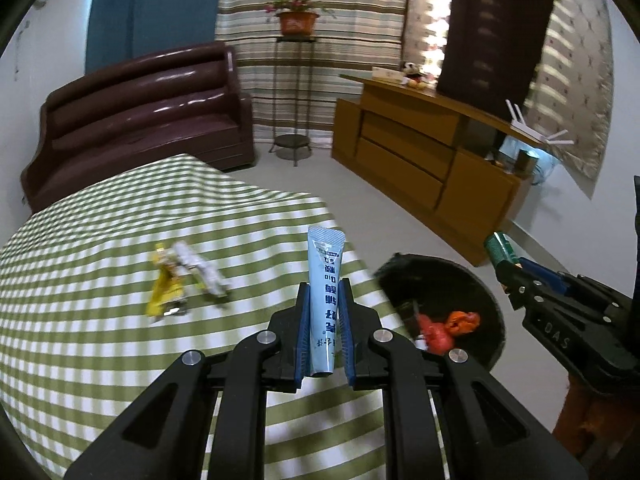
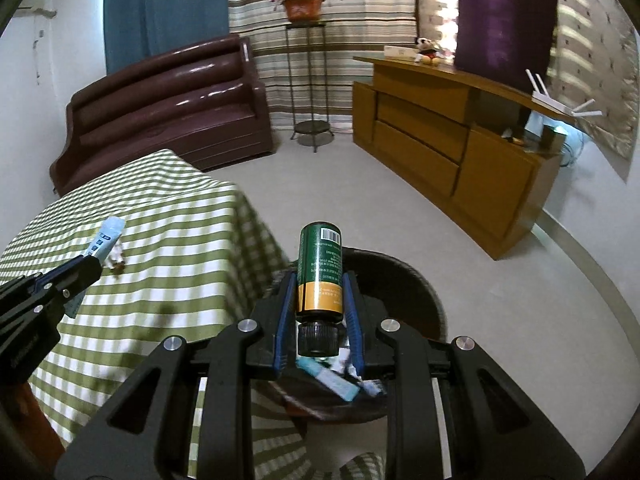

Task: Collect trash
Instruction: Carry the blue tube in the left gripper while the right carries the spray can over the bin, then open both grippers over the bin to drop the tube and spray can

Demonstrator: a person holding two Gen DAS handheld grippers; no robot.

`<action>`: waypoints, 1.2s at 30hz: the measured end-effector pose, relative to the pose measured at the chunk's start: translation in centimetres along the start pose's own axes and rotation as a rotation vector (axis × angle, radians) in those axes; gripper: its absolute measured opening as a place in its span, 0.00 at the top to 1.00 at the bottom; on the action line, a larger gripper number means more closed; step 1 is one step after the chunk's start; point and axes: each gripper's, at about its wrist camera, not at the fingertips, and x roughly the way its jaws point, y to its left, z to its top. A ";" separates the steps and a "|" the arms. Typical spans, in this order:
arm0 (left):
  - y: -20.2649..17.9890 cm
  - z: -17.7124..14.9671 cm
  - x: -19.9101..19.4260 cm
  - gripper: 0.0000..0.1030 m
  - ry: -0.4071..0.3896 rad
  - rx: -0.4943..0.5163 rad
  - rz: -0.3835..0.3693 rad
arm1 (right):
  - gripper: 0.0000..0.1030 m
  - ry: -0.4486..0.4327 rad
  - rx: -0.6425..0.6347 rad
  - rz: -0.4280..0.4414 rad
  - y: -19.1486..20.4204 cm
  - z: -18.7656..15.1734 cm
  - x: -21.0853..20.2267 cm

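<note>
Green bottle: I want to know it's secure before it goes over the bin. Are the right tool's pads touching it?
Touching. In the right wrist view the blue pads press both sides of the green bottle.

You hold a pale blue tube [image 1: 325, 300] with dark blue print and a dark green bottle [image 2: 321, 268] with an orange band and black cap. The tablecloth [image 1: 100, 280] is green-and-white checked; on it lie a yellow wrapper [image 1: 166, 288] and a white one [image 1: 204, 270].
</note>
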 end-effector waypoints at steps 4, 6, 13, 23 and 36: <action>-2.1 0.4 1.2 0.85 0.001 0.029 -0.023 | 0.77 -0.001 0.025 -0.017 -1.8 0.0 0.3; -3.1 0.4 1.7 0.85 0.001 0.042 -0.029 | 0.77 -0.001 0.032 -0.025 -2.6 -0.1 0.4; -5.6 0.2 4.3 0.85 0.027 0.078 -0.034 | 0.77 0.007 0.043 -0.044 -4.0 -0.4 1.5; -7.5 0.2 7.1 0.85 0.055 0.104 -0.011 | 0.77 0.028 0.064 -0.054 -4.8 -0.8 3.5; -8.7 0.6 8.8 0.56 0.076 0.114 0.009 | 0.68 0.046 0.110 -0.047 -5.7 -1.0 5.2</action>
